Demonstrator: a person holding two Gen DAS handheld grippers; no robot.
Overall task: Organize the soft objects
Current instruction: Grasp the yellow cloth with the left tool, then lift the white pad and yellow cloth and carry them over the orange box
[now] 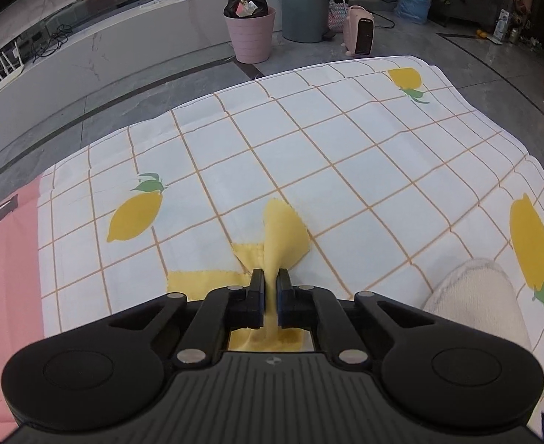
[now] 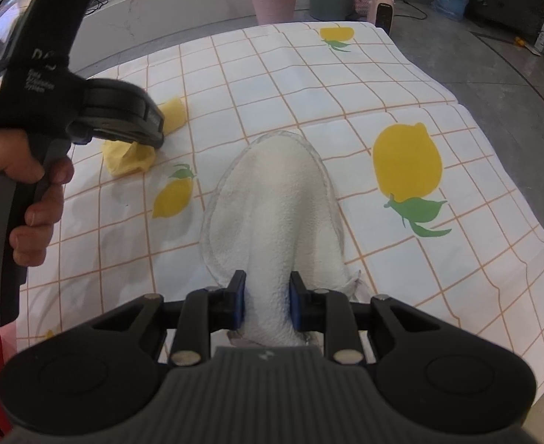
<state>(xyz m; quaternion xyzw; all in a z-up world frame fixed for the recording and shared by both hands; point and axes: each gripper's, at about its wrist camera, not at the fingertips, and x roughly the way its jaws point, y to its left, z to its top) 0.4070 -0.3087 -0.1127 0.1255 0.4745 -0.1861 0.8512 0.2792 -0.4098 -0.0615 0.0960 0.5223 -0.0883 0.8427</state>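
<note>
Left gripper [image 1: 270, 277], fingers pinched narrow on a soft yellow cloth [image 1: 285, 233] at lower centre; right gripper [image 2: 267, 281] clasps a white fluffy towel [image 2: 275, 199] stretching toward upper frame.

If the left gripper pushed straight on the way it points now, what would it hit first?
The left gripper, shut on the yellow cloth, points steeply down. It would likely press that cloth into the lemon-print tablecloth just ahead; depth is unclear.
</note>
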